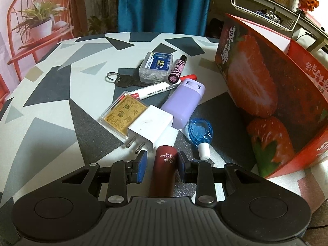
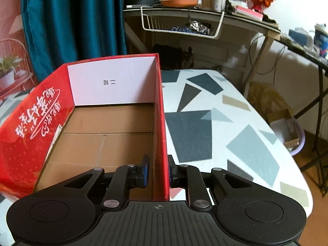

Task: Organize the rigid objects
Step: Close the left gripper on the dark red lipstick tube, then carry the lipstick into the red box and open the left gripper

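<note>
In the left wrist view my left gripper (image 1: pixel 162 162) stands around a dark red tube (image 1: pixel 164 170) lying on the table; the right pad touches it, the left pad (image 1: pixel 142 165) is a little off it. Ahead lie a white charger (image 1: pixel 148 127), a gold card case (image 1: pixel 123 114), a purple case (image 1: pixel 184 102), a blue clip (image 1: pixel 199 133), a marker (image 1: pixel 157 89), keys (image 1: pixel 123 81), a floss-pick box (image 1: pixel 156 66) and a pink striped tube (image 1: pixel 177 69). The red strawberry box (image 1: pixel 266 94) stands at the right. My right gripper (image 2: pixel 157 172) straddles the box's right wall (image 2: pixel 161 123), pads close on both sides.
The box's cardboard floor (image 2: pixel 106 139) holds nothing visible. The patterned table (image 2: pixel 205 123) extends right of the box to its rounded edge. A teal curtain (image 1: pixel 164 6) and a cluttered shelf with a wire basket (image 2: pixel 180 24) stand behind.
</note>
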